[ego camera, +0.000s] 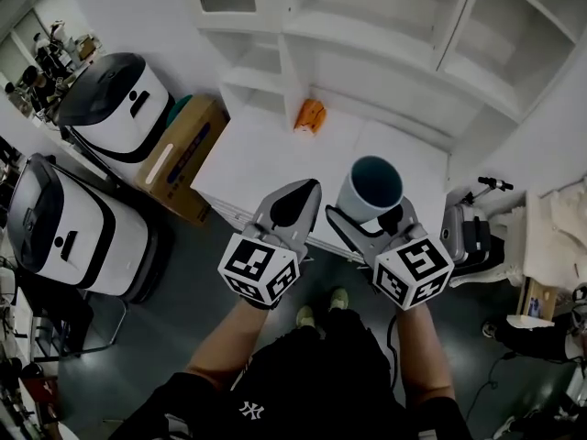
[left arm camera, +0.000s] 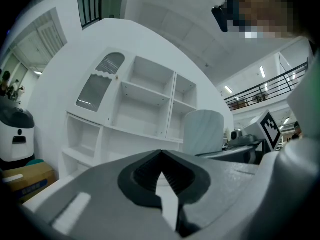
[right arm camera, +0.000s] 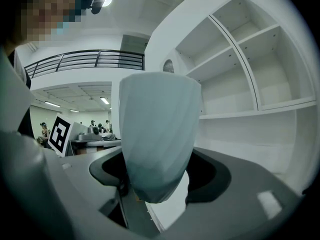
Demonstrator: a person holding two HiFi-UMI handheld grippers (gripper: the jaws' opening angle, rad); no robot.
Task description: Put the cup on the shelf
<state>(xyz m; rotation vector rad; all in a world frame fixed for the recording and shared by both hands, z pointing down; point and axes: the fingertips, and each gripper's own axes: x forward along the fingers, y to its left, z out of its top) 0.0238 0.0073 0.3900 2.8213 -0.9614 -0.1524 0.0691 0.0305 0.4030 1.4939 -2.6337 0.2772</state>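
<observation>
Carrying the pale blue cup [ego camera: 371, 187] toward the white shelf [ego camera: 358, 35]: right tongs [ego camera: 367, 216] clenched on it, left tongs [ego camera: 308, 189] clenched empty. Next, reach a compartment and set it upright.

the shelf [ego camera: 367, 35] stands at the far side, with a table [ego camera: 257, 163] just before it and a small object [ego camera: 311, 115] lying on the table near the shelf's foot. the cup [ego camera: 371, 187] sits upright between the jaws of the right gripper [ego camera: 367, 216] above the table's near edge, with the left gripper [ego camera: 307, 193] just beside it on the left. a box [ego camera: 183, 149] lies on the floor against the table's left side, a machine [ego camera: 115, 99] stands left of the box, and a second machine [ego camera: 69, 227] stands nearer the person.
</observation>
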